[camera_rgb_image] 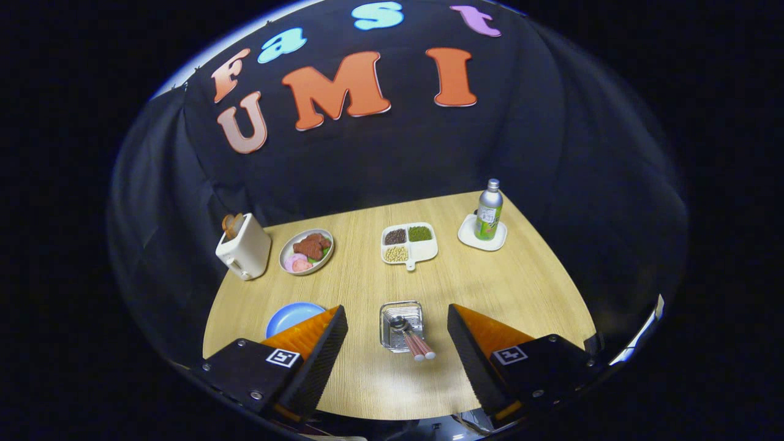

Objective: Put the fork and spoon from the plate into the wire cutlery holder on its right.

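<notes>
The wire cutlery holder [401, 324] stands on the wooden table between my two fingers and a little ahead of their tips. Two utensils lie in it, a spoon bowl [398, 323] inside and two pink handles [420, 347] sticking out over its near rim toward me. I cannot tell fork from spoon among them. The blue plate [293, 316] sits to the holder's left, partly hidden behind my left finger [318, 346], with nothing visible on it. My gripper [397, 324] hangs above the table, open wide, with nothing held between the fingers.
At the back of the table stand a white toaster [244, 248] with toast, a plate of food [306, 251], a divided tray of beans [409, 244] and a green bottle [489, 211] on a white coaster [482, 236]. The table [520, 288] ends close on both sides.
</notes>
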Demonstrator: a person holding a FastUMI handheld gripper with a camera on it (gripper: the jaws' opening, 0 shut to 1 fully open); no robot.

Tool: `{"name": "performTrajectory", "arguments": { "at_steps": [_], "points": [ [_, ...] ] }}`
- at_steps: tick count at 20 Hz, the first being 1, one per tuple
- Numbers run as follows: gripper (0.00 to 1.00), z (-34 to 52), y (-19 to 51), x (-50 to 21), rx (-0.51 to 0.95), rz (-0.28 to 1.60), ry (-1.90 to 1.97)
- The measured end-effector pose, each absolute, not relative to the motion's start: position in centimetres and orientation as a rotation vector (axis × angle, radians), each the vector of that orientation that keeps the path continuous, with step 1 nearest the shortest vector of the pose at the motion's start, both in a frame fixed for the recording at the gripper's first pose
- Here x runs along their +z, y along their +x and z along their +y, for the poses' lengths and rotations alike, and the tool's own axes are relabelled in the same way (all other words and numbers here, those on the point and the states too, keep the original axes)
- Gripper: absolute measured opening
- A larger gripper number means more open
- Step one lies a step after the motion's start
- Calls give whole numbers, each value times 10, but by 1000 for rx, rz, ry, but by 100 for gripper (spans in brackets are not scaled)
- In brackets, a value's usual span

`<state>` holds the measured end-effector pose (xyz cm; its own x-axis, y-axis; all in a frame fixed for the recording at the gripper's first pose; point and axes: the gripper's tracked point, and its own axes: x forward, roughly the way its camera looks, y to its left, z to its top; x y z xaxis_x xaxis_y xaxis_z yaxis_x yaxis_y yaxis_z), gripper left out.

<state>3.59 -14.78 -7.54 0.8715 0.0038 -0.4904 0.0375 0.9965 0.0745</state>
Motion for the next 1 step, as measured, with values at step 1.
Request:
{"name": "performTrajectory", "arguments": {
  "at_steps": [1],
  "points": [
    [98,-153,32,-69,-38,473,86]
  ]
}}
